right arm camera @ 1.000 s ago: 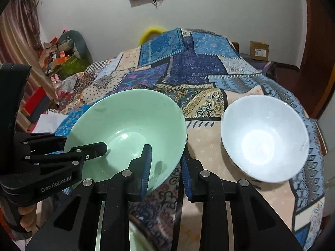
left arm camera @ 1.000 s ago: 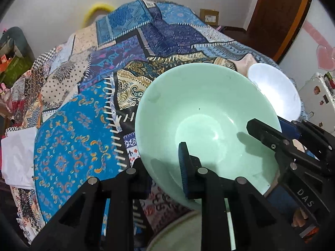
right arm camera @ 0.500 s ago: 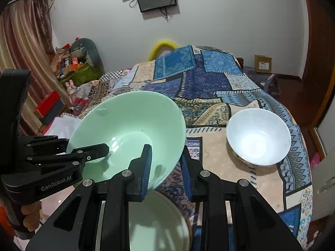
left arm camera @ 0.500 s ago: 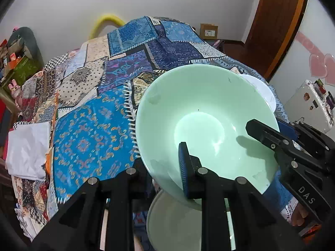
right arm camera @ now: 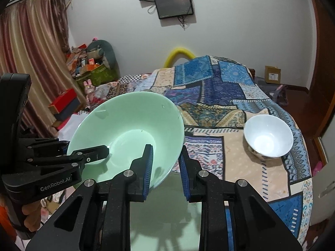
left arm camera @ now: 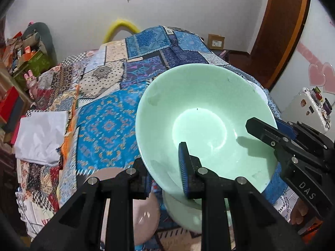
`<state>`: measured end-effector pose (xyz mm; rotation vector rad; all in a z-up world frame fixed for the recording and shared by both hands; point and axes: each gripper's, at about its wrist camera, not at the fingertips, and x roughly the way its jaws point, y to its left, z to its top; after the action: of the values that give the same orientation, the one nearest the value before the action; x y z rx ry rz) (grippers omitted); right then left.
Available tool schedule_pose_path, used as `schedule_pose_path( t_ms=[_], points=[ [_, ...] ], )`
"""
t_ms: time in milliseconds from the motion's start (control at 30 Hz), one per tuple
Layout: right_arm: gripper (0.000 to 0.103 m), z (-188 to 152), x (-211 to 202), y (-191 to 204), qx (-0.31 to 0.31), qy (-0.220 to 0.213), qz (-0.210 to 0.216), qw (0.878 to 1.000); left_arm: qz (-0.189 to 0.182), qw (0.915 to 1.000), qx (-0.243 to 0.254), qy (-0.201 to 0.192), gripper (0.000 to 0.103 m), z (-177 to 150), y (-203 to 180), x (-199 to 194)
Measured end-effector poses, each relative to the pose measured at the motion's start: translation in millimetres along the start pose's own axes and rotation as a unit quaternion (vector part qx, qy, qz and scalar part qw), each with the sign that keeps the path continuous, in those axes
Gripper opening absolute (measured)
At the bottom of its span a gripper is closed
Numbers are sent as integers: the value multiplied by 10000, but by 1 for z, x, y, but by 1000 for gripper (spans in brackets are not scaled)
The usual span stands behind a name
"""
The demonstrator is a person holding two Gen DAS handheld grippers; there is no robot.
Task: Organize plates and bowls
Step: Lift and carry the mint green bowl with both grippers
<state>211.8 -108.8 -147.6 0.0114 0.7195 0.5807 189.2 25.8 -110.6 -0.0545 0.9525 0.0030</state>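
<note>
A large mint-green bowl (left arm camera: 201, 113) hangs tilted above the patchwork tablecloth, gripped by both grippers. My left gripper (left arm camera: 163, 156) is shut on its near rim, one pad inside and one outside. My right gripper (right arm camera: 166, 152) has its jaws closing on the bowl's rim (right arm camera: 167, 167), which sits between its blue pads. In the left wrist view the right gripper (left arm camera: 272, 131) bites the bowl's right side. A white bowl (right arm camera: 268, 136) stands on the table to the right, apart from both grippers. Most of the white bowl (left arm camera: 259, 90) is hidden behind the green one.
Under the lifted bowl lie a pale green dish (left arm camera: 184, 215) and a pink bowl (left arm camera: 146, 209). A white cloth (left arm camera: 39, 136) lies at the table's left edge. Boxes and clutter (right arm camera: 90, 69) stand by the curtain at left. A brown door (left arm camera: 278, 31) is at right.
Both grippers have risen with the green bowl, so the table looks farther away. The pale green dish and the pink bowl have come into view beneath it.
</note>
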Motion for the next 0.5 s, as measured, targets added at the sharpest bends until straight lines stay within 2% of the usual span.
schedule_pose_path(
  t_ms=[500],
  points=[
    [17, -12, -4, 62, -352, -94, 371, 9986, 296, 9985, -443, -149, 22, -46, 56, -53]
  ],
)
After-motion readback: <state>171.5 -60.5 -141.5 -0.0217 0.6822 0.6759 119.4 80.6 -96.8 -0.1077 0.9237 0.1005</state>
